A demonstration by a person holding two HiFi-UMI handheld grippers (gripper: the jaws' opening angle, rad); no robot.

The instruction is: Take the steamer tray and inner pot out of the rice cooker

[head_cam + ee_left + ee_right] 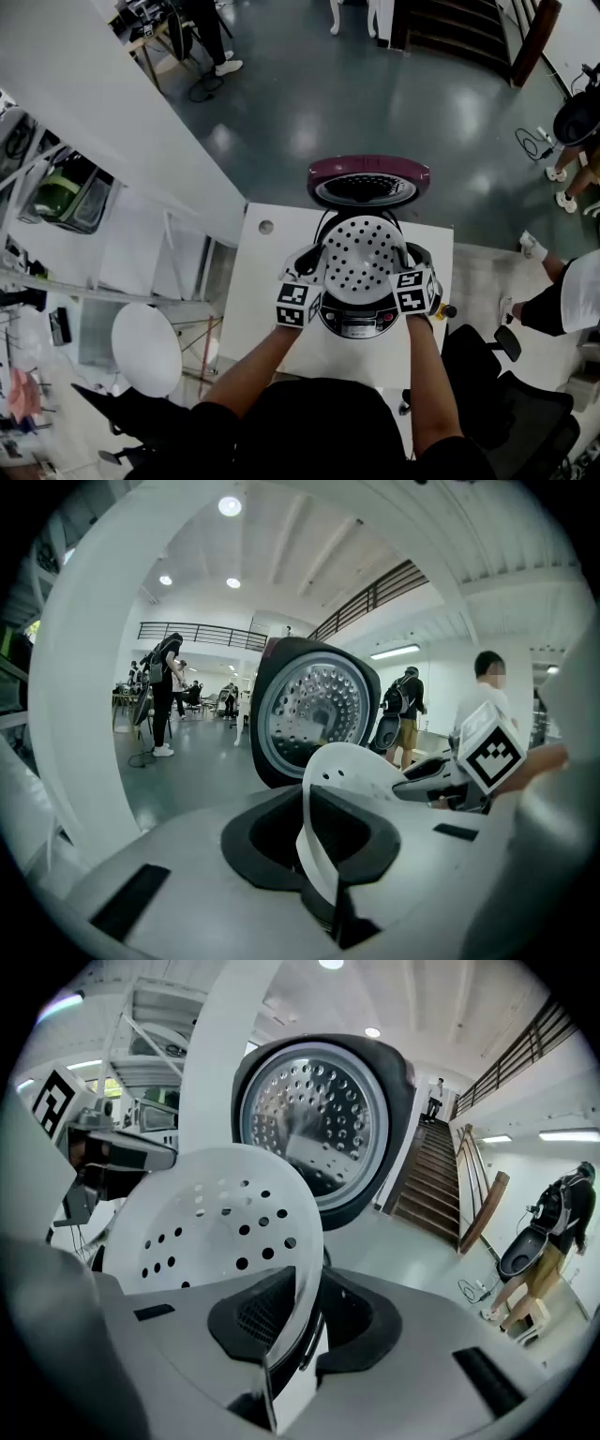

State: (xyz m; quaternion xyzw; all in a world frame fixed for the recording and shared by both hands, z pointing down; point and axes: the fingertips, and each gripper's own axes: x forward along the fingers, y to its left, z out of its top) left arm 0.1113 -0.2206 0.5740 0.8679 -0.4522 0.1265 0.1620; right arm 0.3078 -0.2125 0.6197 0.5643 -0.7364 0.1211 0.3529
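The white perforated steamer tray hangs tilted just above the open rice cooker, whose maroon lid stands up behind it. My left gripper is shut on the tray's left rim. My right gripper is shut on the right rim. In the right gripper view the holed tray stands in front of the lid's metal inner plate, and the left gripper shows beyond it. The inner pot is hidden under the tray.
The cooker stands on a small white table with a round hole at its back left. A black office chair is at the right, and a white round stool at the left. People stand around the hall.
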